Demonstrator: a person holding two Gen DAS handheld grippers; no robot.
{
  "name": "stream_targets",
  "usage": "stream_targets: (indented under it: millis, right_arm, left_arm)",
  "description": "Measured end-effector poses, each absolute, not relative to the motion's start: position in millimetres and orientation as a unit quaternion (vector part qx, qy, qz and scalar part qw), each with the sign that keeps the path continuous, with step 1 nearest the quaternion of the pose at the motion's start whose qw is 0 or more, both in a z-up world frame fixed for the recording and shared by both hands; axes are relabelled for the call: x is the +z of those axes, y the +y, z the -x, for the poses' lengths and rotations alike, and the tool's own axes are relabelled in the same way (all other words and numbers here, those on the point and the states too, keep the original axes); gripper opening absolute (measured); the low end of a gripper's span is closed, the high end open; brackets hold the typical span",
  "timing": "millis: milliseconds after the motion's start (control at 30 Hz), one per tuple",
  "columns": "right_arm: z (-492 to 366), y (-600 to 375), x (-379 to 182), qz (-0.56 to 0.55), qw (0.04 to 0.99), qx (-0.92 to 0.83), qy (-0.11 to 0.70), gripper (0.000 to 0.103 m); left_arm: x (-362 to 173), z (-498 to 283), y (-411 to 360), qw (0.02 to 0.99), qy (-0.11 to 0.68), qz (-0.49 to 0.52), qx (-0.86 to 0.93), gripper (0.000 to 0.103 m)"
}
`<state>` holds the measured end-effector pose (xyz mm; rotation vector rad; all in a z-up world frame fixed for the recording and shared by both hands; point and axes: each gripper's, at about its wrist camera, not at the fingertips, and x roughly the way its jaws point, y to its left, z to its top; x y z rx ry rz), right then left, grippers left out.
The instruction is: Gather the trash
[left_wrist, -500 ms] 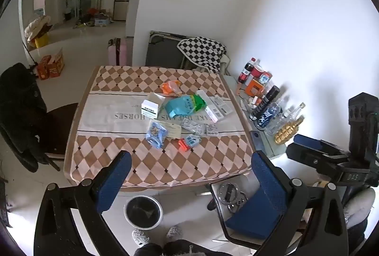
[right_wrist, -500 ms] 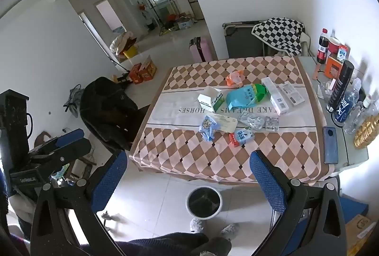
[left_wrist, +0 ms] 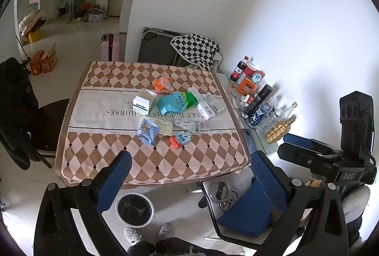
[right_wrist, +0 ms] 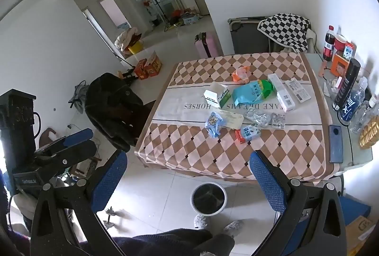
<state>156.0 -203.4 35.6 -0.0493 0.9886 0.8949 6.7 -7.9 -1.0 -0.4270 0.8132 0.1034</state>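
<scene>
- Barely shifting since the moment before: both views showing the same bench [left_wrist: 154, 161] and the same scatter of trash in the same framing, so collecting nothing so far.
- Meaning, for the task, still standing at the very start, with no piece lifted and every piece waiting.
- Lying near the middle of the bench's checked cloth:
  - a teal-green bag [left_wrist: 176, 103], with a white box [left_wrist: 143, 103] just beside it on the left
  - an orange wrapper [left_wrist: 163, 84] behind them
  - long white boxes [left_wrist: 206, 105] to the right
  - a blue wrapper [left_wrist: 147, 131] and blister packs [left_wrist: 184, 124] nearer the front
  - a red-and-blue packet [left_wrist: 181, 138] nearest the front edge
- Standing on the floor below that front edge, near the person's slippers [left_wrist: 132, 233]: a round dark bin [left_wrist: 117, 211], probably the place for the trash.
- Hovering well short of the bench and above it: the left hand-held gripper [left_wrist: 189, 156], tilting steeply downward, blue pads spread wide apart, gripping nothing.
- Matching it alongside: the right hand-held gripper [right_wrist: 187, 156], sloping down likewise, pads equally far apart and gripping nothing.
- Showing at the edge of each other's view, so being carried side by side and well apart.
- Probably calling next for a reach forward and down to the nearest piece, the red-and-blue packet or the blue wrapper; both looking thin and light, so likely wanting a pinch at an edge.
- Steering clear, by this judgement, of the bottles [left_wrist: 258, 111] and the phone [right_wrist: 336, 144] on the bench's right strip, neither looking like trash.
</scene>
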Motion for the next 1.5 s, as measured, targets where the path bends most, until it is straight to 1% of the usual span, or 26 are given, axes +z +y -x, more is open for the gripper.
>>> stream_targets:
  millis: [767, 833, 1500]
  right_arm:
    - [-148, -187, 29, 0.024, 0.781, 0.421, 0.461, 0.103]
    - [-154, -194, 35, 0.024, 0.784, 0.416, 0.460, 0.103]
    - [-155, -196, 34, 0.025, 0.782, 0.418, 0.461, 0.103]
  left_arm:
    - [-2, -12, -6, 0.894, 0.393, 0.213, 0.039, 0.103]
    - [1, -15, -7, 0.894, 0.394, 0.211, 0.037, 0.103]
    - [2, -20, -6, 0.893, 0.394, 0.214, 0.032, 0.103]
